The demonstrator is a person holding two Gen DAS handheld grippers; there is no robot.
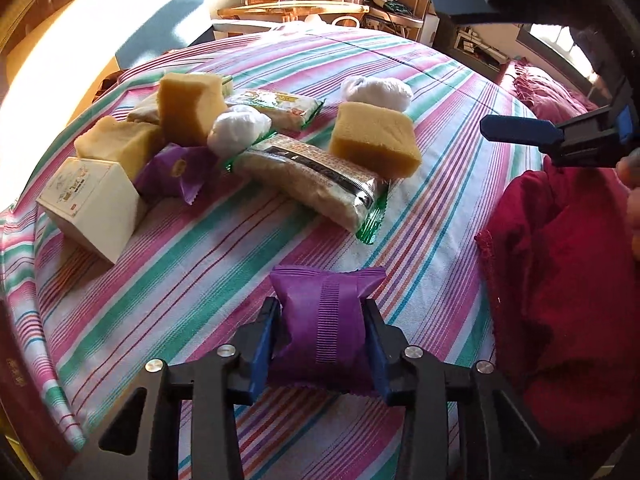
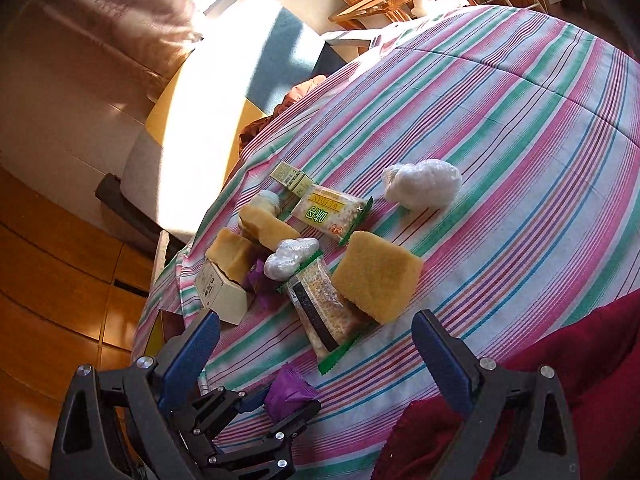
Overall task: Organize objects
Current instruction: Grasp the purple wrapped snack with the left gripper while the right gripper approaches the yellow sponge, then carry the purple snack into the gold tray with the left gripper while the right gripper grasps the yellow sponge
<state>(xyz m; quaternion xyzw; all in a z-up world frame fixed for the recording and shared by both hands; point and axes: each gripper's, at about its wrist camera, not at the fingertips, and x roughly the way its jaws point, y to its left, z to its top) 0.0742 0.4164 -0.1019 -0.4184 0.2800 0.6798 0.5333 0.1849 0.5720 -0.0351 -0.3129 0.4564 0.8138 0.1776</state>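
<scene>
One purple packet (image 1: pixel 324 320) pinched in left gripper (image 1: pixel 324 344), near red cloth (image 1: pixel 560 280); right gripper (image 2: pixel 316 344) spread, empty. Next: lift, sort.

Between the left jaws sits a purple packet (image 1: pixel 324 328) of matt, creased foil. Beyond them lie porous yellow sponges (image 1: pixel 374 145), a glossy plastic noodle pack (image 1: pixel 316 184) and woven striped bedcloth (image 1: pixel 440 184).
</scene>
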